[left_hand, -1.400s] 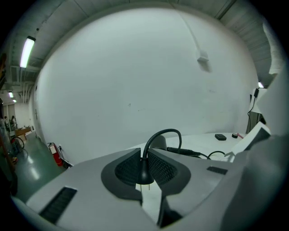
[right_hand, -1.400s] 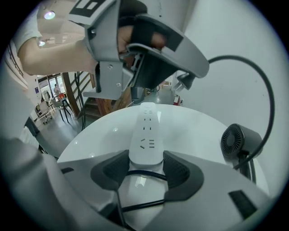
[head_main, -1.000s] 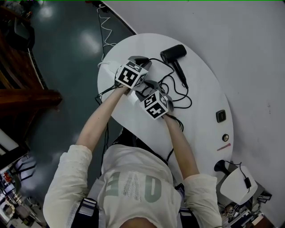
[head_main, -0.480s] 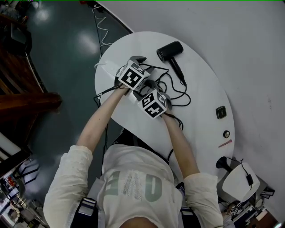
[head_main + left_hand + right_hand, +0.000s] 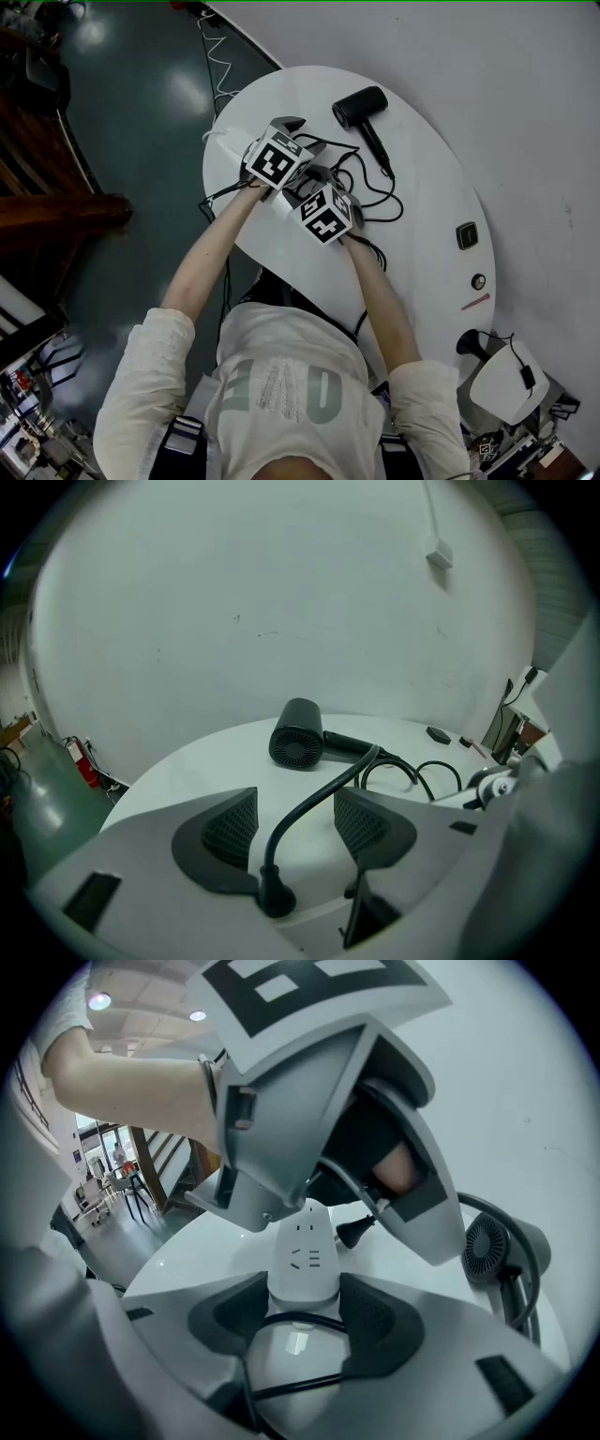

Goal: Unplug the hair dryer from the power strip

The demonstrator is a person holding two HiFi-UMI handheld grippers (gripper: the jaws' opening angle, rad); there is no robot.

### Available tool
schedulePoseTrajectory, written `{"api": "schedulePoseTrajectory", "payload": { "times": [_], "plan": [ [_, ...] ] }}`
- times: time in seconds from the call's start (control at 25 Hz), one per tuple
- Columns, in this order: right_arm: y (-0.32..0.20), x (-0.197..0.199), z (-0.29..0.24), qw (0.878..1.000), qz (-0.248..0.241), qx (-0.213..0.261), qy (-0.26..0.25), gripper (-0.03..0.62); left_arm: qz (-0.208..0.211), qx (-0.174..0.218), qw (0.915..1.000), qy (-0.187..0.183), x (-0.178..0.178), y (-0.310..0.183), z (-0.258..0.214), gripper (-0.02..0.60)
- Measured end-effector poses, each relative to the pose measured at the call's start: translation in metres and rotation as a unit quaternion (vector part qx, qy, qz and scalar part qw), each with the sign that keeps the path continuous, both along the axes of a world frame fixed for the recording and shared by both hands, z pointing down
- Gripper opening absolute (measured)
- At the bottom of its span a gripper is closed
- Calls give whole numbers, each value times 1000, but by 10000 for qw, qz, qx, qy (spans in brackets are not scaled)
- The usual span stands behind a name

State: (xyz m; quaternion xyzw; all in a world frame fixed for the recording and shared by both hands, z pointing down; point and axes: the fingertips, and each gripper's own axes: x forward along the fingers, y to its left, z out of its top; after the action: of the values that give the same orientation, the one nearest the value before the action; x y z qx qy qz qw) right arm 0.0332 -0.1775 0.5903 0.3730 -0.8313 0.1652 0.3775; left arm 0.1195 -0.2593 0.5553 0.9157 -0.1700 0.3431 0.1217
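Judging by the sockets, the unplugging looks done: the black plug lies free on the white worktop, just beside the power strip, whose visible sockets are all empty. The left tongs have just been opening and stand wide apart, with plug and cord between them and the pads off both. The right tongs clamp the strip's near end. The hair dryer rests farther back on the worktop. All that is left, I judge, is drawing the 2 tongs away.

Hair dryer on table, beyond power strip.
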Motion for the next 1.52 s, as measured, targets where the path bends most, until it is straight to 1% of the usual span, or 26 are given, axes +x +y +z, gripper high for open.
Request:
{"api": "schedulePoseTrajectory", "payload": {
  "times": [0.16, 0.24, 0.32, 0.44, 0.56, 0.64, 0.76, 0.84, 0.88, 0.96, 1.04, 1.08, 1.16, 1.2, 1.28, 1.36, 1.4, 1.52],
  "plan": [
    [0, 1, 1, 10000, -25, -84, -42, 242, 65, 123, 9999, -61, -8, 10, -5, 245],
    [3, 1, 3, 9994, -5, -284, -188, 242, 31, 138, 9999, -68, -15, 15, -6, 245],
    [6, 4, 3, 9979, 135, -480, -406, 258, -47, 122, 9999, -37, -21, 19, -9, 245],
    [8, 9, -7, 9971, 300, -425, -550, 277, -202, 155, 9997, 58, -29, 18, -19, 245],
    [7, 9, -26, 9976, 327, -157, -596, 285, -397, 232, 9985, 282, -34, 15, -37, 245],
    [4, 10, -46, 9971, 399, 123, -630, 285, -528, 343, 9970, 460, -37, 13, -53, 245],
    [-7, 14, -87, 9929, 655, 701, -704, 285, -762, 581, 9927, 738, -42, 9, -82, 245],
    [-14, 18, -119, 9870, 835, 1123, -787, 285, -1006, 777, 9869, 994, -50, 7, -108, 245],
    [-16, 20, -135, 9835, 894, 1340, -822, 285, -1152, 893, 9826, 1153, -55, 7, -123, 244],
    [-16, 22, -171, 9749, 983, 1788, -892, 285, -1420, 1137, 9713, 1534, -67, 10, -158, 239],
    [-14, 27, -209, 9621, 1146, 2276, -975, 279, -1557, 1390, 9583, 1953, -77, 20, -195, 210],
    [-12, 30, -229, 9532, 1284, 2531, -1040, 263, -1565, 1530, 9520, 2141, -81, 27, -213, 195],
    [-6, 38, -269, 9308, 1612, 3025, -1266, 167, -1544, 1864, 9394, 2428, -86, 43, -247, 164],
    [-1, 40, -289, 9192, 1738, 3242, -1406, 136, -1548, 2041, 9325, 2545, -89, 51, -264, 143],
    [9, 42, -322, 8994, 1845, 3621, -1611, 80, -1613, 2391, 9174, 2741, -97, 65, -296, 97],
    [22, 41, -347, 8837, 1851, 3961, -1670, 31, -1754, 2749, 9009, 2866, -109, 78, -325, 9],
    [29, 40, -356, 8768, 1858, 4102, -1683, 5, -1834, 2921, 8916, 2935, -115, 85, -338, 5],
    [50, 37, -373, 8627, 1876, 4373, -1713, 5, -1995, 3418, 8623, 3160, -130, 107, -371, 5]
  ]
}}
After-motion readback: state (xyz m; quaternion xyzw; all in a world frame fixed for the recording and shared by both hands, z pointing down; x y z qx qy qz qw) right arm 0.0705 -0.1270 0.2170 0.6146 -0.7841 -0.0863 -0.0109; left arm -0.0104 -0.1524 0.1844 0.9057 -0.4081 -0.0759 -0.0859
